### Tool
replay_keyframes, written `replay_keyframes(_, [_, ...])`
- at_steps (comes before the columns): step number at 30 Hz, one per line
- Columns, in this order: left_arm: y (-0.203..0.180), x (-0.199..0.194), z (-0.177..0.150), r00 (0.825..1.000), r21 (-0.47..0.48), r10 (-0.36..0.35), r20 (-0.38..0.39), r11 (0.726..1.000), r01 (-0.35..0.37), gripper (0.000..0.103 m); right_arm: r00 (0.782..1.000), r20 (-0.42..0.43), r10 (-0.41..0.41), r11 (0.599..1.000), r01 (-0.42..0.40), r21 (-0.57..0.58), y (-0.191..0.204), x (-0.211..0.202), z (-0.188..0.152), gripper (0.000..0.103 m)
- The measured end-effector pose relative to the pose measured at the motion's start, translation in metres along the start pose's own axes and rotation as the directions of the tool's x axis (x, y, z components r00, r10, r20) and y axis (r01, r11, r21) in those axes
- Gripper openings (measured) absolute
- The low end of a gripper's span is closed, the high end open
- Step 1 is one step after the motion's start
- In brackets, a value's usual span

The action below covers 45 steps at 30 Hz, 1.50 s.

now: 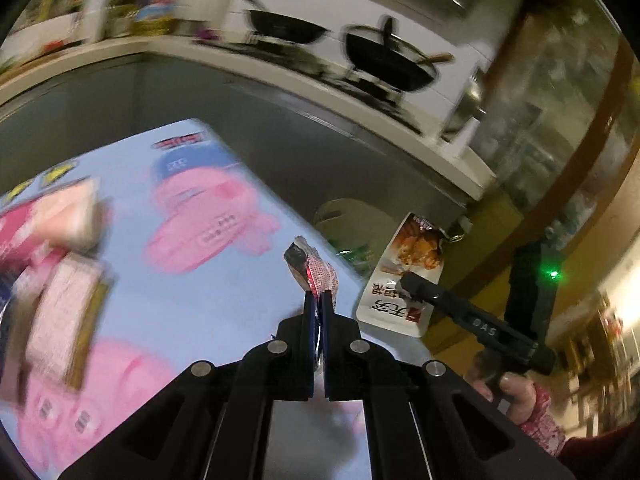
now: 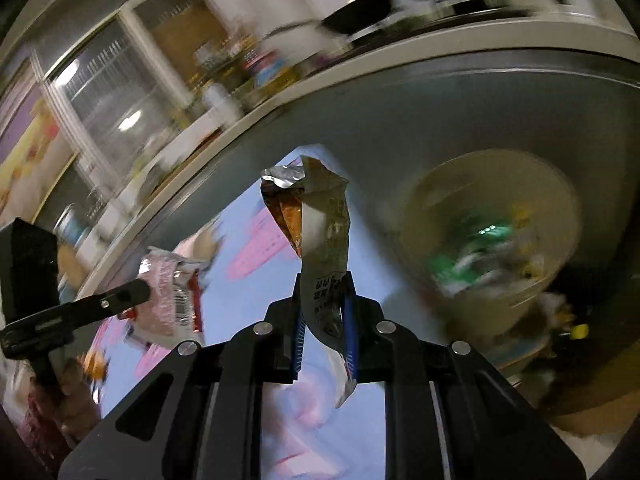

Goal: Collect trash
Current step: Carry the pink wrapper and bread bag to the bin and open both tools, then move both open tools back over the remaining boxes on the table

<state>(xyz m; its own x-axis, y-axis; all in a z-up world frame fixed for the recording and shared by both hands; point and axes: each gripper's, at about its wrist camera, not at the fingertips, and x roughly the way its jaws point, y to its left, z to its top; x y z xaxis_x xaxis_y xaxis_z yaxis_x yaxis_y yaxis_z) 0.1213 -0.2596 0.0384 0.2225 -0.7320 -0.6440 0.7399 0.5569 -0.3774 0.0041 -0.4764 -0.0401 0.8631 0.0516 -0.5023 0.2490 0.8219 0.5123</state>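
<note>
Left gripper: jaws pinching a red-and-white wrapper, held above the blue tabletop. Right gripper: jaws pinching a torn snack packet, left of the blurred bin.

Two black two-finger grippers, left and right, each pinch one wrapper: a red-and-white crumpled wrapper, a white food-printed pouch. Two black woks upper centre. One beige round bin.
</note>
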Motion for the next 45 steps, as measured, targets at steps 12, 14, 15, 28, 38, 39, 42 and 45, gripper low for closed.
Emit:
replay_keyframes(12, [-0.059, 0.177, 0.077, 0.993, 0.129, 0.019, -0.119, 0.992, -0.003, 0.003, 0.989, 0.021, -0.145, 0.983, 0.142, 0.12, -0.106, 0.041, 0.038, 0.016])
replay_keyframes(14, [-0.055, 0.191, 0.075, 0.99, 0.135, 0.051, -0.135, 0.99, -0.032, 0.003, 0.989, 0.004, -0.149, 0.982, 0.147, 0.117, -0.108, 0.051, 0.035, 0.016])
replay_keyframes(15, [-0.054, 0.196, 0.074, 0.988, 0.137, 0.063, -0.143, 0.99, -0.043, 0.003, 0.989, -0.004, -0.15, 0.982, 0.15, 0.117, -0.11, 0.055, 0.035, 0.016])
replay_keyframes(28, [-0.053, 0.176, 0.062, 0.983, 0.167, 0.166, -0.083, 0.974, -0.151, 0.052, 0.98, 0.052, -0.193, 0.972, 0.184, 0.146, -0.1, 0.037, 0.029, 0.046])
replay_keyframes(38, [-0.045, 0.09, 0.02, 0.965, 0.176, 0.258, 0.044, 0.949, -0.261, 0.057, 0.985, 0.091, -0.143, 0.97, 0.121, 0.212, -0.062, -0.008, -0.012, 0.046])
replay_keyframes(39, [-0.042, 0.083, 0.015, 0.965, 0.171, 0.259, 0.046, 0.95, -0.263, 0.057, 0.986, 0.091, -0.142, 0.97, 0.12, 0.211, -0.057, -0.012, -0.017, 0.046])
replay_keyframes(42, [-0.036, 0.069, 0.002, 0.961, 0.162, 0.273, 0.039, 0.947, -0.276, 0.058, 0.985, 0.089, -0.145, 0.972, 0.125, 0.198, -0.042, -0.017, -0.026, 0.046])
replay_keyframes(45, [-0.03, 0.055, -0.011, 0.958, 0.151, 0.285, 0.041, 0.946, -0.288, 0.058, 0.986, 0.091, -0.141, 0.975, 0.122, 0.184, -0.026, -0.021, -0.029, 0.046])
